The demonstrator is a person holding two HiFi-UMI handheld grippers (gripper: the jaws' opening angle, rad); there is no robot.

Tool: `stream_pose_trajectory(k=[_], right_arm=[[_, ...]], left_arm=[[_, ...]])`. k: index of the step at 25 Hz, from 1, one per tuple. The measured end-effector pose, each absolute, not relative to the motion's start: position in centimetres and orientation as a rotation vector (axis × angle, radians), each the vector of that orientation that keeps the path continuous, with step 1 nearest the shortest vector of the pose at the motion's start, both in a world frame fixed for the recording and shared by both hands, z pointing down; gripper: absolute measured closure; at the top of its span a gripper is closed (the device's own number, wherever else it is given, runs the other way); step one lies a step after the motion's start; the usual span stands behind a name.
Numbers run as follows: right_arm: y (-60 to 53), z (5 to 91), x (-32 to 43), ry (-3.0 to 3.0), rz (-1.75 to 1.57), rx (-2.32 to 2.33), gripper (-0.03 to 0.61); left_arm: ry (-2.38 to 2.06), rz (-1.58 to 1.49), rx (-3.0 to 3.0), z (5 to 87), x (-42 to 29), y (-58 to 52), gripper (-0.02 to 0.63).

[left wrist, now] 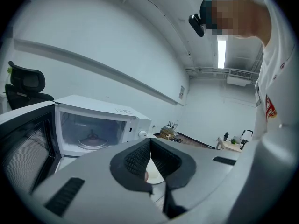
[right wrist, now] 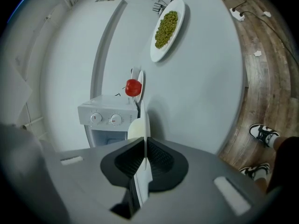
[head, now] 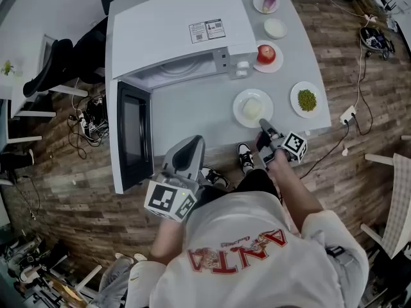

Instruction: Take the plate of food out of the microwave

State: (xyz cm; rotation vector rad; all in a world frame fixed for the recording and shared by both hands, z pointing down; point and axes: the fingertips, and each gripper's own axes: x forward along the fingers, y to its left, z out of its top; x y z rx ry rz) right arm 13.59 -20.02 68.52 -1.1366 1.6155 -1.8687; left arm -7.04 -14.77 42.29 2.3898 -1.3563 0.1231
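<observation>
Left claw (head: 191,143) hovers clenched and empty beside the open microwave (head: 173,31). Right claw (head: 264,127) grips the rim of the plate of food (head: 238,102), already out at the desk (head: 192,104). Likely the set-down step. Next: settle the plate flat, then let go.

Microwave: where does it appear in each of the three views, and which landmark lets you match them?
Head view: the microwave fills the upper left, its door swung open.
Left gripper view: the microwave sits left of centre, open cavity facing the camera.
Right gripper view: the microwave sits left of centre, just above the jaws.
Shared landmark: its control knobs.
</observation>
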Motion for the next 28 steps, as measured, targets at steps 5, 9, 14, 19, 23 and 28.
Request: stream_pose_trajectory(k=[5, 9, 14, 19, 23, 28], right_arm=[[-20.0, 68.8, 13.8, 1.576, -1.874, -1.14, 0.561], [-20.0, 69.0, 13.8, 1.581, -1.877, -1.153, 0.561], [-20.4, 68.8, 13.7, 1.666, -1.867, -1.18, 0.556], [-20.7, 66.9, 12.8, 1.841, -1.831, -1.204, 0.475], [-20.5, 66.2, 11.9, 2.056, -1.821, -1.255, 0.408], [-19.7, 67.1, 11.1, 2.358, -1.819, -1.326, 0.374]], left_arm=[[-1.353, 0.13, 2.387, 42.5, -7.2, -14.8, 0.604], [-1.357, 0.131, 2.379, 42.6, -7.5, -14.9, 0.604], [-1.36, 0.132, 2.367, 43.0, -8.1, -14.9, 0.604], [-1.362, 0.135, 2.357, 43.4, -8.4, -14.7, 0.604], [-1.357, 0.139, 2.353, 43.5, -8.5, -14.6, 0.604], [-1.361, 0.138, 2.349, 43.8, -8.8, -14.5, 0.604]])
